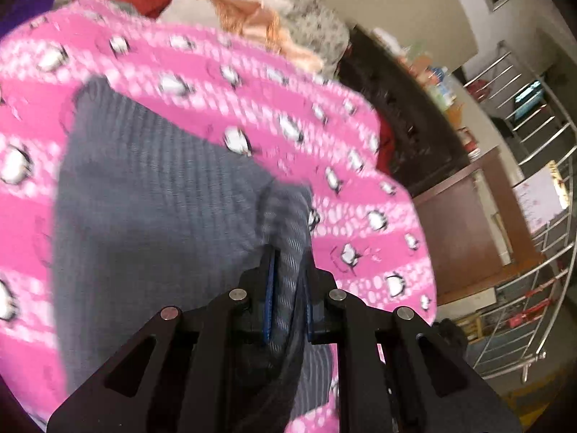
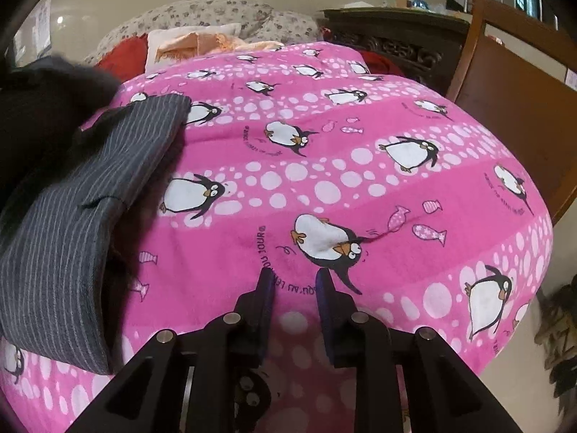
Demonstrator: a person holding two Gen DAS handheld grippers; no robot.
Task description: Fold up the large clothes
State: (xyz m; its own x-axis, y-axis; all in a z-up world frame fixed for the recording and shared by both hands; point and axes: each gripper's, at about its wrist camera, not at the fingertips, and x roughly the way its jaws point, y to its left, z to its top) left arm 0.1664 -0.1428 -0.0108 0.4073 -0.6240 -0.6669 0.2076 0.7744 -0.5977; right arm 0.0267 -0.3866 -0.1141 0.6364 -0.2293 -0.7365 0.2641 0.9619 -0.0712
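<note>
My left claw [image 1: 288, 263] pinches a bunched edge of the grey pinstriped garment [image 1: 151, 195], lifting it to fold over the pink penguin bedspread [image 2: 360, 166]. My right claw [image 2: 294, 281] hovers parted and empty above the spread, ready to take the free edge.

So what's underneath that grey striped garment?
The grey striped garment lies on a pink penguin-print blanket, with the left gripper pinching a fold of it. What the blanket covers is hidden; whatever is beneath the garment's folded layers can't be seen either.
</note>
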